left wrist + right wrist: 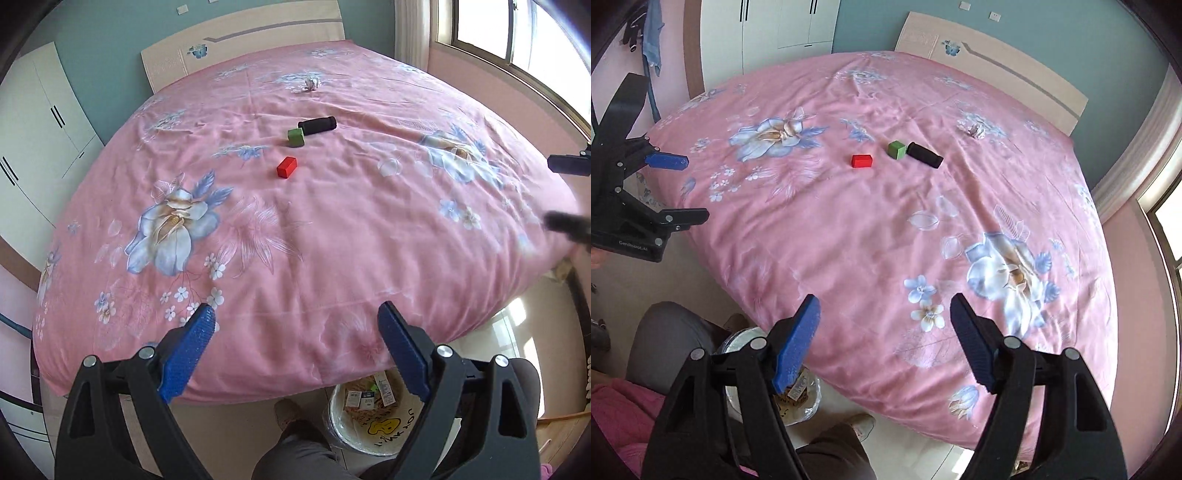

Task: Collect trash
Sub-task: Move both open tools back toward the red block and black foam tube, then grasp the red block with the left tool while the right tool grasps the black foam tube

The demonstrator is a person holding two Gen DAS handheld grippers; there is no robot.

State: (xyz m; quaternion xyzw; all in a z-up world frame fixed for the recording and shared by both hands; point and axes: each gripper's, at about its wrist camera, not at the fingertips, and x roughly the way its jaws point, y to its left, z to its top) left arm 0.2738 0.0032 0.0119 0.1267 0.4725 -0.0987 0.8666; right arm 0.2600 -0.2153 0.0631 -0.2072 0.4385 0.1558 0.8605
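Observation:
A crumpled paper ball [311, 84] lies far back on the pink floral bed [332, 229]; it also shows in the right wrist view [976, 130]. A bin [364, 421] with wrappers inside stands on the floor at the bed's foot, partly seen in the right wrist view [798, 397]. My left gripper [295, 314] is open and empty over the bed's near edge, above the bin. My right gripper [884, 306] is open and empty over the bed's front part. The left gripper [679, 186] also shows open at the left of the right wrist view.
A red block [287, 167], a green block [295, 137] and a black cylinder [317, 126] lie mid-bed. A headboard [240, 48], white wardrobe [40, 122] and window [517, 33] surround the bed. The person's legs [295, 454] stand by the bin.

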